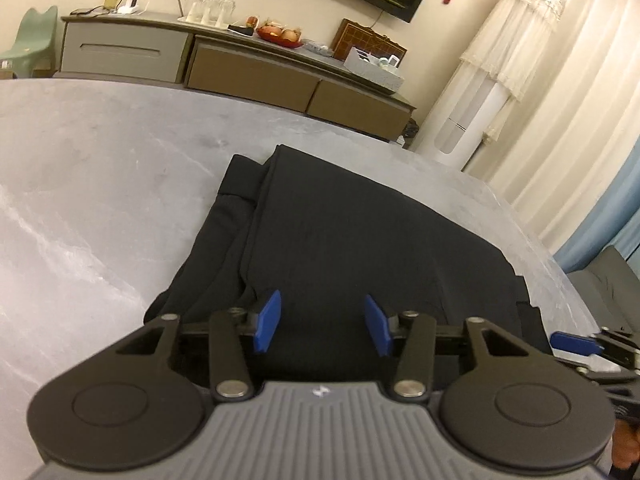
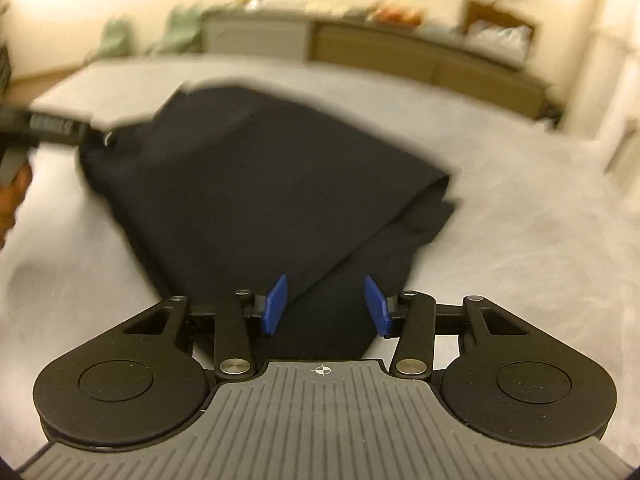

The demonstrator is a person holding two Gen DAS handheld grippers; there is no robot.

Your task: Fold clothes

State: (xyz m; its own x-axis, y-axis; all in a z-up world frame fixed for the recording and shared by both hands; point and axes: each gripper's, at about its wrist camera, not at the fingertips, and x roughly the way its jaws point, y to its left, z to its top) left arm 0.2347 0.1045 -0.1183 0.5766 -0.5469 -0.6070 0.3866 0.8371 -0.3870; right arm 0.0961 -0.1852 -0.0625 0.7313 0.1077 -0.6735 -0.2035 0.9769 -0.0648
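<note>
A black garment [image 1: 340, 248] lies folded in layers on the grey marble table [image 1: 100, 184]. My left gripper [image 1: 322, 322] is open, its blue pads just above the garment's near edge, holding nothing. My right gripper [image 2: 325, 306] is open over the garment's [image 2: 248, 184] near corner, empty; this view is blurred by motion. A blue pad of the right gripper [image 1: 576, 342] shows at the right edge of the left wrist view. The left gripper's body [image 2: 48, 128] shows at the left of the right wrist view, by the garment's far corner.
A long low cabinet [image 1: 248, 68] stands behind the table with glasses, fruit and boxes on it. A white tower fan with a lace cover [image 1: 500, 64] and curtains [image 1: 592, 100] are at the right. A green chair [image 1: 32, 36] stands at the far left.
</note>
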